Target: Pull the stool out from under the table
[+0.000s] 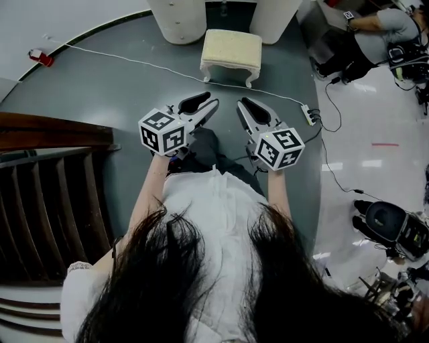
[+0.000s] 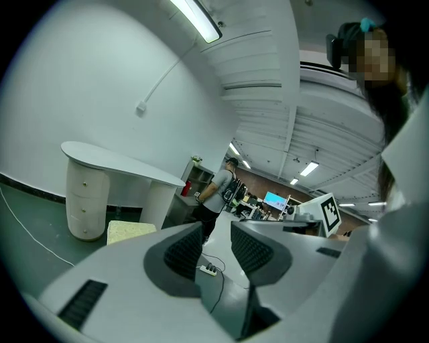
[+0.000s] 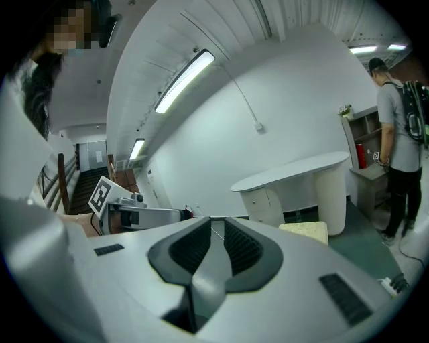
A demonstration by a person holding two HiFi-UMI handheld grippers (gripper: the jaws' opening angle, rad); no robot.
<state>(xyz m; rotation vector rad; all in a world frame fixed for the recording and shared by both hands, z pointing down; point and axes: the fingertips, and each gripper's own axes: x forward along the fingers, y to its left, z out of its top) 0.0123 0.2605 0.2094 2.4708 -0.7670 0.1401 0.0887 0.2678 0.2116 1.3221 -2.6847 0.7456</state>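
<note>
The stool (image 1: 231, 52) has a cream cushion and white legs. It stands on the grey floor just in front of the white table's two round pedestals (image 1: 178, 20), apart from both grippers. My left gripper (image 1: 205, 102) hovers near my body and points at the stool, its jaws a little apart with nothing between them. My right gripper (image 1: 244, 106) is beside it, shut and empty. In the left gripper view the stool (image 2: 131, 231) lies beyond the gripper (image 2: 216, 236), below the table (image 2: 120, 167). In the right gripper view the stool (image 3: 305, 231) sits right of the gripper (image 3: 216, 231).
A power strip (image 1: 309, 114) with cables lies right of the stool, and a white cable (image 1: 134, 61) crosses the floor in front of it. Dark wooden stair rails (image 1: 53, 134) stand at the left. A person (image 1: 375, 33) and equipment (image 1: 395, 228) occupy the right.
</note>
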